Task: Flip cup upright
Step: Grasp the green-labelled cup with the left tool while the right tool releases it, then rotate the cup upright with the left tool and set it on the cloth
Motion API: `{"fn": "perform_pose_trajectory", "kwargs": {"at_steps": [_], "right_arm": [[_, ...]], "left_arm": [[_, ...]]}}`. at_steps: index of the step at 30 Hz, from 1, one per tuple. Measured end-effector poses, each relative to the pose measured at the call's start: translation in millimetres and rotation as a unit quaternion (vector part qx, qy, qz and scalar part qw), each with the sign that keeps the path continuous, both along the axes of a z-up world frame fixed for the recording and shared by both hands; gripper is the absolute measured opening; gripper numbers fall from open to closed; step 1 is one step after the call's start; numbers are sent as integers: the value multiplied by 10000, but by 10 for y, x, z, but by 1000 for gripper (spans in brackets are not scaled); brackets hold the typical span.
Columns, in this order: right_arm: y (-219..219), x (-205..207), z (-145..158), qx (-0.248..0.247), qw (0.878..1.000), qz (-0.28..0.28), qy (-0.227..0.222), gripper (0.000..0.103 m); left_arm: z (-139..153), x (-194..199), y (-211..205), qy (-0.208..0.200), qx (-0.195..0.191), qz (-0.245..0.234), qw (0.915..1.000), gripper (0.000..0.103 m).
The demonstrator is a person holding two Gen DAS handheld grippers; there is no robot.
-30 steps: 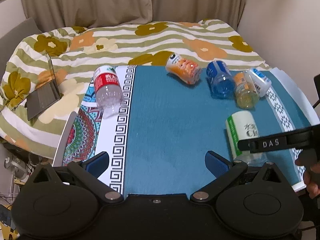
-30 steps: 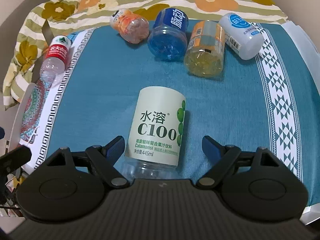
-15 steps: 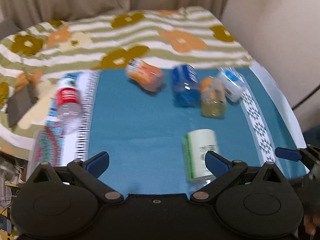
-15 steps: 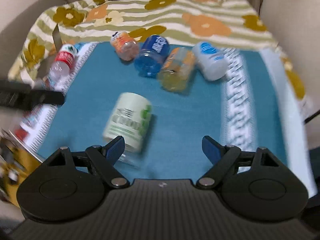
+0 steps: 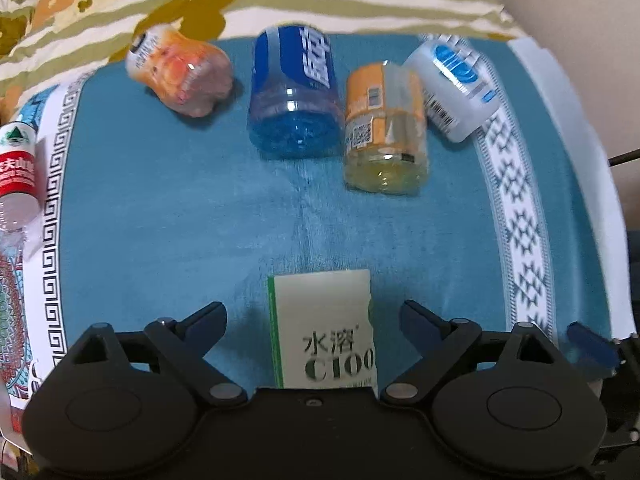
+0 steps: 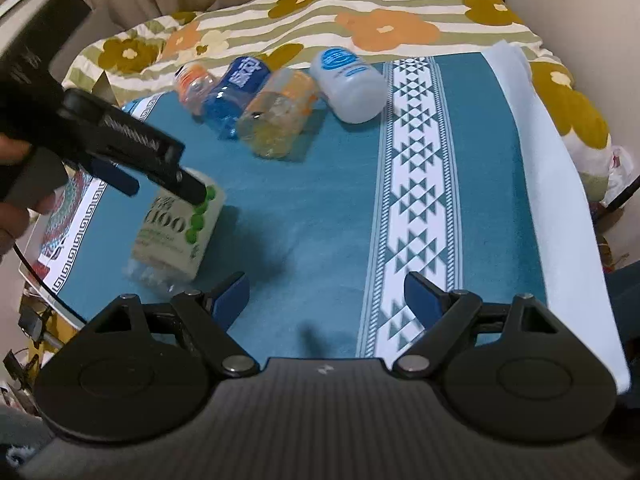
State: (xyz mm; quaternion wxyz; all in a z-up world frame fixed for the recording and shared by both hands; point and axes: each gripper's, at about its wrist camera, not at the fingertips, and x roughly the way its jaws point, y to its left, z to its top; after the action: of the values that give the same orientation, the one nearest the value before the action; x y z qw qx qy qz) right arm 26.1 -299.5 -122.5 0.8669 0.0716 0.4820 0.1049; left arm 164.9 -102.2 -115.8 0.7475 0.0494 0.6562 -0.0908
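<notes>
A pale green C100 cup [image 5: 324, 328] cut from a bottle lies on its side on the blue cloth [image 5: 168, 216]. My left gripper [image 5: 314, 320] is open, its fingers either side of the cup without touching it. In the right wrist view the cup [image 6: 176, 232] lies at the left, with the left gripper [image 6: 160, 182] over it. My right gripper [image 6: 326, 296] is open and empty, to the right of the cup above bare cloth.
Several other bottle cups lie on their sides at the far end: orange [image 5: 180, 74], blue [image 5: 296, 96], yellow [image 5: 386, 128] and white [image 5: 454, 84]. A red-labelled bottle [image 5: 16, 172] lies at the left edge. A flowered quilt [image 6: 360, 12] lies beyond.
My left gripper has swung right and down over the C100 cup, which now sits between its fingers. My right gripper has drawn away to the right of the cup.
</notes>
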Motion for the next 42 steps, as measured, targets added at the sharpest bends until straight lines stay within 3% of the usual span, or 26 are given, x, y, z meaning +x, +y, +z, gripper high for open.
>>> {"fn": "perform_pose_trajectory", "kwargs": {"at_steps": [6, 10, 18, 24, 28, 32, 37, 42], "right_arm": [[-171, 97, -108, 133, 9999, 14, 97, 99], [-220, 147, -171, 197, 9997, 26, 173, 99], [-243, 198, -188, 279, 9995, 0, 178, 99], [-257, 196, -104, 306, 9995, -97, 53, 99], [-263, 183, -6, 351, 9992, -178, -49, 99], [-224, 172, 40, 307, 9993, -192, -124, 99], [-124, 140, 27, 69, 9996, -185, -195, 99], [-26, 106, -32, -61, 9994, -204, -271, 99]], "left_arm": [[-207, 117, -66, 279, 186, 83, 9994, 88], [-316, 145, -51, 469, 166, 172, 9986, 68], [-307, 102, -79, 343, 166, 80, 9992, 64], [-52, 32, -63, 53, 22, 32, 10000, 63], [261, -150, 26, -620, -253, 153, 9976, 62], [424, -438, 94, -1714, -381, 175, 9843, 63], [305, -746, 107, -2856, -529, 293, 9565, 63], [179, -862, 154, -3562, -715, 388, 9309, 65]]}}
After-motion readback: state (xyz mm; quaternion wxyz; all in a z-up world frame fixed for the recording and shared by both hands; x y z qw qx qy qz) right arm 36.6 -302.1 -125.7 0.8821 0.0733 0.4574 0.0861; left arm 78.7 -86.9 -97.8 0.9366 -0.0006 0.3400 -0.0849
